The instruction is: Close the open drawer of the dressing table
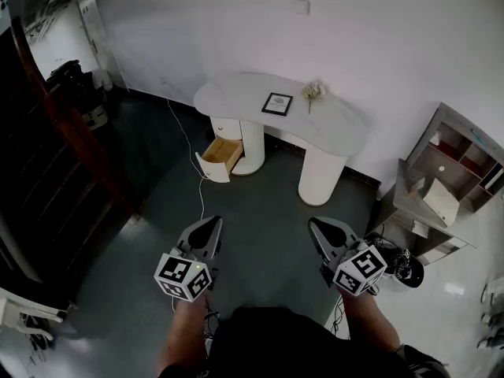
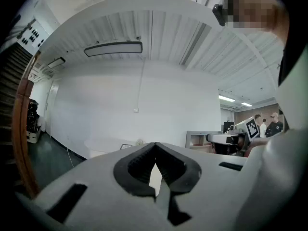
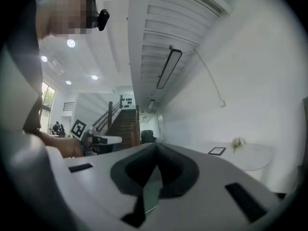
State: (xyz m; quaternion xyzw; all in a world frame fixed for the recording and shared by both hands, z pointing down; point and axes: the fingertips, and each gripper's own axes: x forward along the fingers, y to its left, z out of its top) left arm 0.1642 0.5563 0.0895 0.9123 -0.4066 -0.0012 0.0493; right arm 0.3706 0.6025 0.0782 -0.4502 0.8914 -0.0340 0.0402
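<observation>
Wide dark floor [image 1: 268, 227] fills the head view, with a plain white wall [image 1: 378, 38] behind it and a dark wooden staircase [image 1: 47, 156] running up the left side. Against that wall stands the white bench [image 1: 236, 97], a curved top on two round pedestals. To its right sits an open grey shelf unit [image 1: 453, 172]. Now to the drawer [image 1: 220, 154]: it is pulled out of the left pedestal towards the floor, its pale wood inside on show and its white front facing out. Low in the frame, well apart from that drawer, come the two tools, each hovering over the floor. The left gripper [image 1: 213, 222] has its jaws closed to a point with nothing between them, and its marker cube [image 1: 183, 276] sits just behind. The right gripper [image 1: 316, 224] is the same story, jaws together and empty, with its cube [image 1: 361, 269] trailing. On the bench top lies a small dark picture frame [image 1: 277, 104], and just beside it, nearer the wall, a little sprig of pale flowers [image 1: 314, 91]. A thin white cable [image 1: 186, 138] snakes over the floor past the drawer.
</observation>
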